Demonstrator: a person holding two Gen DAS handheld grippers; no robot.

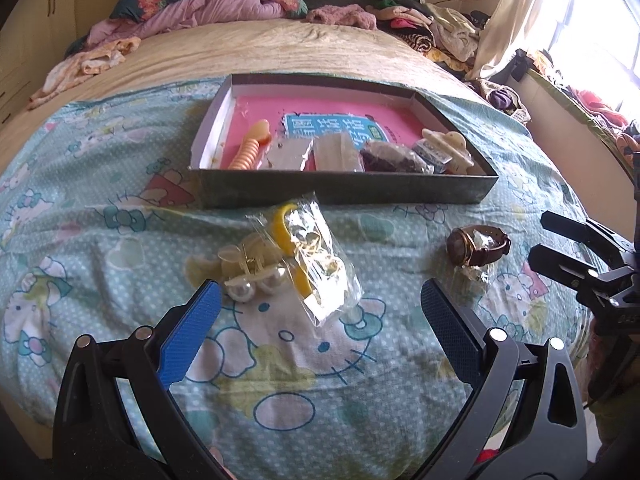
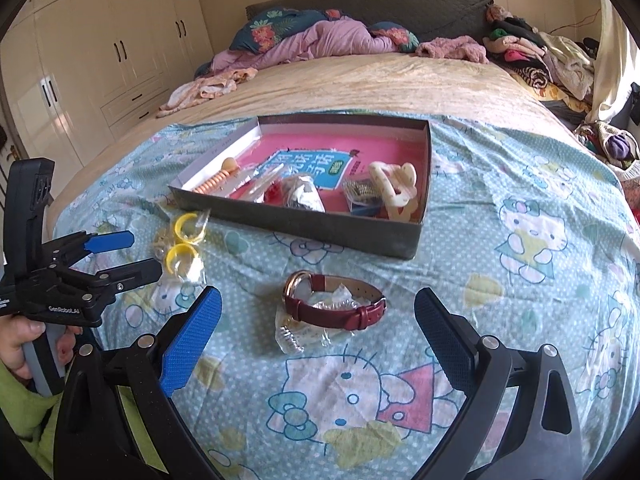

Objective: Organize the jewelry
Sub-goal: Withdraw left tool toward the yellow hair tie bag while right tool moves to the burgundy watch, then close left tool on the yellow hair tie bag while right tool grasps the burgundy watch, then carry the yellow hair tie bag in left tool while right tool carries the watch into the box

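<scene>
A shallow dark box [image 1: 344,194] [image 2: 304,228] with a pink floor lies on the cartoon-cat sheet and holds several items: an orange ridged clip [image 1: 250,150], small packets and a cream claw clip [image 1: 450,146] [image 2: 396,188]. In front of it lie a clear bag with yellow rings [image 1: 316,258] [image 2: 182,242], a pearl hair claw [image 1: 250,268] and a brown-strap watch [image 1: 478,246] [image 2: 334,300] on a clear packet. My left gripper [image 1: 320,304] [image 2: 128,254] is open just short of the bag and claw. My right gripper [image 2: 316,318] [image 1: 538,240] is open around the watch's near side.
The sheet [image 2: 520,320] covers the near half of a bed with a beige blanket [image 1: 280,48]. Crumpled bedding and clothes [image 1: 420,20] pile at the headboard and right side. White wardrobes [image 2: 100,60] stand left. A hand [image 2: 24,340] holds the left gripper's handle.
</scene>
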